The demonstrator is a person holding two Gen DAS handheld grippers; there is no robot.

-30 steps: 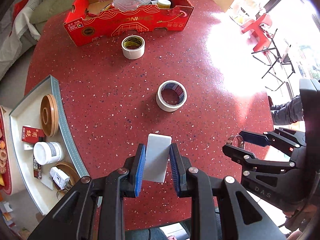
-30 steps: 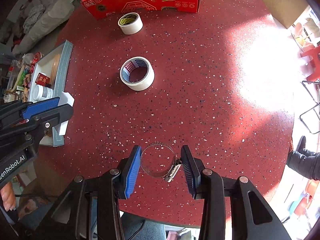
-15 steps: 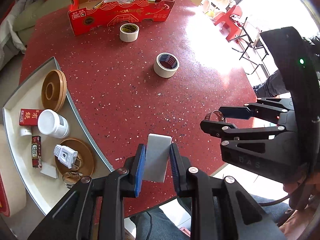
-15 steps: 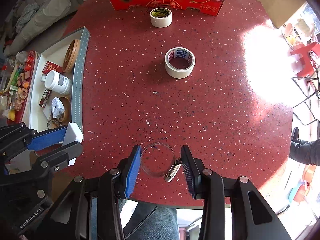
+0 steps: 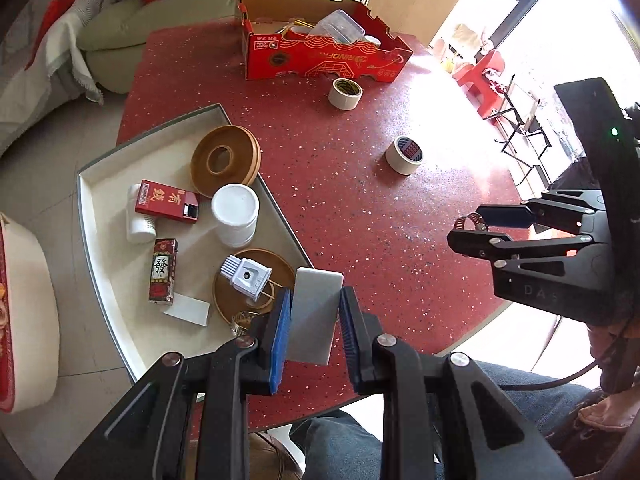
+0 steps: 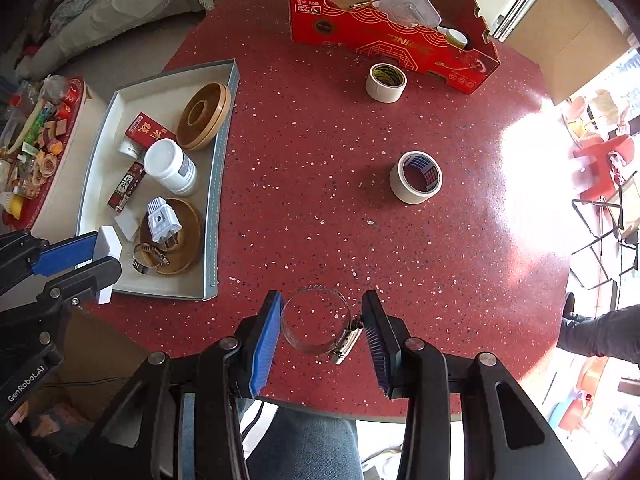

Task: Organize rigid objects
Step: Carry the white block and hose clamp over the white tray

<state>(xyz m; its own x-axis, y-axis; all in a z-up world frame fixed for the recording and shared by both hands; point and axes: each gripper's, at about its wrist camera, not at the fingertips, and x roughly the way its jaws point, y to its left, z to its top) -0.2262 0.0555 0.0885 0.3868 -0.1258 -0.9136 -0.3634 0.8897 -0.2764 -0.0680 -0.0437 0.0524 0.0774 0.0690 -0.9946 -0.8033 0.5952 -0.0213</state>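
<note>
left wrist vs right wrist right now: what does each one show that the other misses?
Only the left wrist view: the broad face of the white block clamped in the left gripper, and the sofa beyond the table.

Only the right wrist view: the whole loop of the metal hose clamp in the right gripper, a second hose clamp clearly visible in the tray, and the red tray of trinkets at far left.

Both: the white tray, the red cardboard box, two tape rolls and the white plug.
</note>
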